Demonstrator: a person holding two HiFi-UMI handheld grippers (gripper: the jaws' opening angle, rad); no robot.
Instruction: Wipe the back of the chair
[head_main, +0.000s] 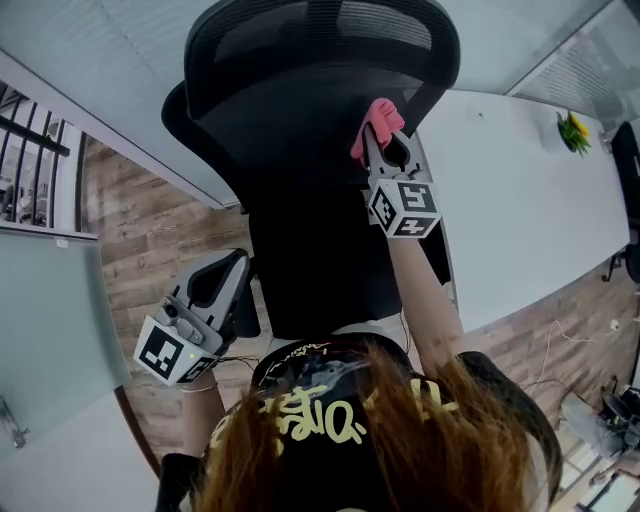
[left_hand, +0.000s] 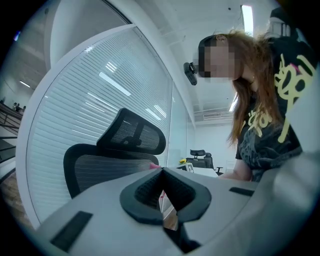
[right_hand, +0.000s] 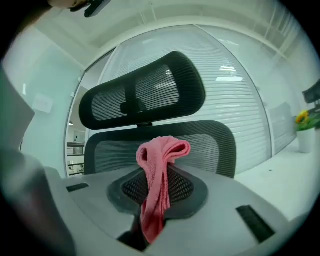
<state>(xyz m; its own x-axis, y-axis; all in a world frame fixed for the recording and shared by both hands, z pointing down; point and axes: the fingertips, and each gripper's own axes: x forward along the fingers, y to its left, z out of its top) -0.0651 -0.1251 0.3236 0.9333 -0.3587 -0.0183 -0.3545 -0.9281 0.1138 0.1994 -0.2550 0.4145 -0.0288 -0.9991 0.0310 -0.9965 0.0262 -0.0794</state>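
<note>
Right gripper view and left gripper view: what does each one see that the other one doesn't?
Only the right gripper view shows the right tongs closed on the pink cloth, which hangs down between them. Only the left gripper view shows the person in a black shirt, and the left tongs closed with nothing in them. Both show the black mesh chair and its headrest, before white blinds.

Black mesh office chair with headrest, upright, crumpled pink cloth at its backrest, pinched by right hand-held gripper
</note>
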